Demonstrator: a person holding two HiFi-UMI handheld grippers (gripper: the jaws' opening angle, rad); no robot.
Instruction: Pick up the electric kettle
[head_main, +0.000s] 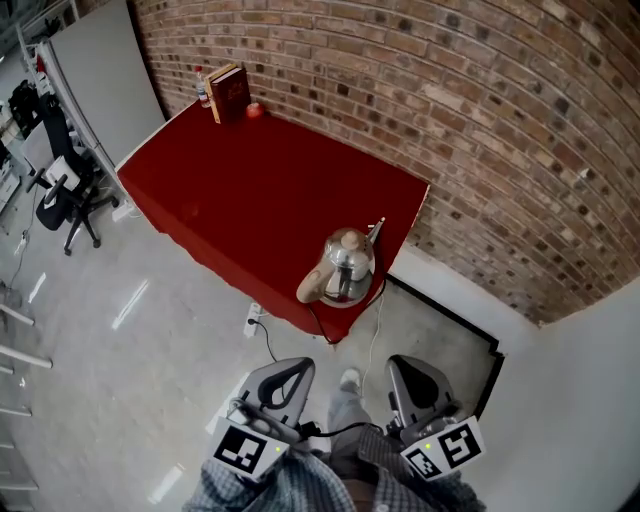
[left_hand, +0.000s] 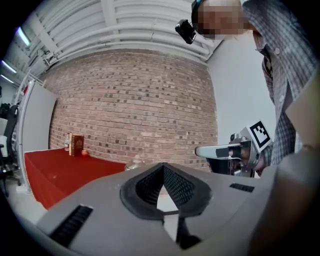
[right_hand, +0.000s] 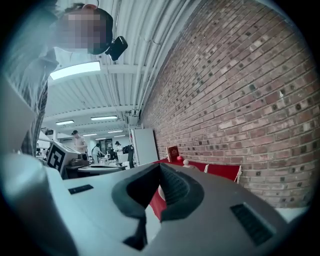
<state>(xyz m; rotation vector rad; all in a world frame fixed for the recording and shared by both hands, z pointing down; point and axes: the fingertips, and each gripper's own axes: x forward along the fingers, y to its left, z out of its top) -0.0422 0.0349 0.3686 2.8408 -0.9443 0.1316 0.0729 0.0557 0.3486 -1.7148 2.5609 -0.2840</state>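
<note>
Kettle near corner of red table

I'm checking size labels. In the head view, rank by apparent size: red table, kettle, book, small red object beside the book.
1. red table
2. kettle, nearer the camera than the book, so true sizes unsure
3. book
4. small red object

One kettle at frame centre, on one red table. Upper left on it: one book, one bottle, one red ball. One chair at far left. Two grippers at the bottom: left gripper, right gripper.
</note>
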